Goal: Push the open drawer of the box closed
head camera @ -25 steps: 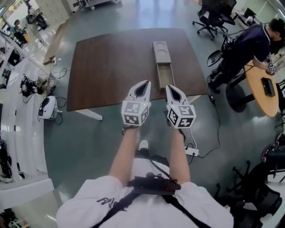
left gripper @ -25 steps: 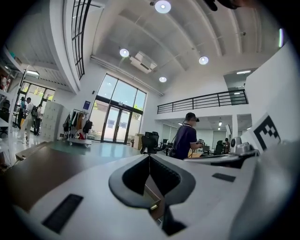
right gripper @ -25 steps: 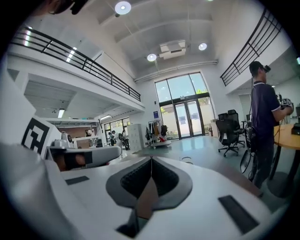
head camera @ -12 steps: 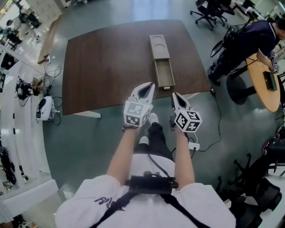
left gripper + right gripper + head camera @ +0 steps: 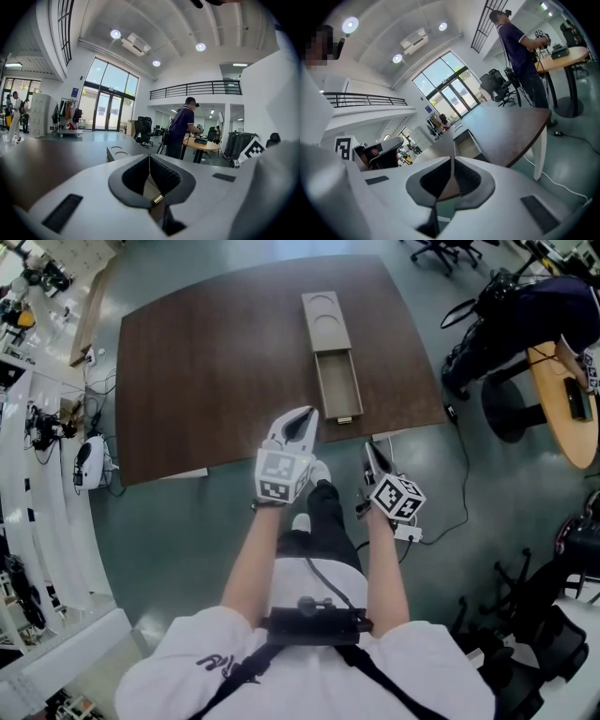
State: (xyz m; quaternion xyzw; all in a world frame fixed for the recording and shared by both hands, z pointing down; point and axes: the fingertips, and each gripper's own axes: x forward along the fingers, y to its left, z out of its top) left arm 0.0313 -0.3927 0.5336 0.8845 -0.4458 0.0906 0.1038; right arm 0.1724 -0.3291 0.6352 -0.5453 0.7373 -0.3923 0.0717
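Note:
A long wooden box [image 5: 326, 322] lies on the dark brown table [image 5: 206, 362], its drawer [image 5: 337, 385] pulled out toward me and empty. My left gripper [image 5: 303, 415] hovers over the table's near edge, left of the drawer front, jaws shut on nothing. My right gripper [image 5: 371, 450] is below the table edge, right of the drawer, rolled onto its side and shut, holding nothing. In the left gripper view the shut tips [image 5: 149, 158] point at the box [image 5: 118, 152]. The right gripper view shows its shut tips [image 5: 452, 160] with the open drawer [image 5: 465, 142] ahead.
A person in a dark shirt [image 5: 525, 320] stands at a round wooden table [image 5: 572, 381] to the right. A power strip [image 5: 408, 532] and cable lie on the floor by my right arm. A white device [image 5: 86, 460] sits on the floor at left.
Both grippers have sunk lower in front of the table. The right one dropped below the table edge and rolled onto its side. Both jaws stayed shut.

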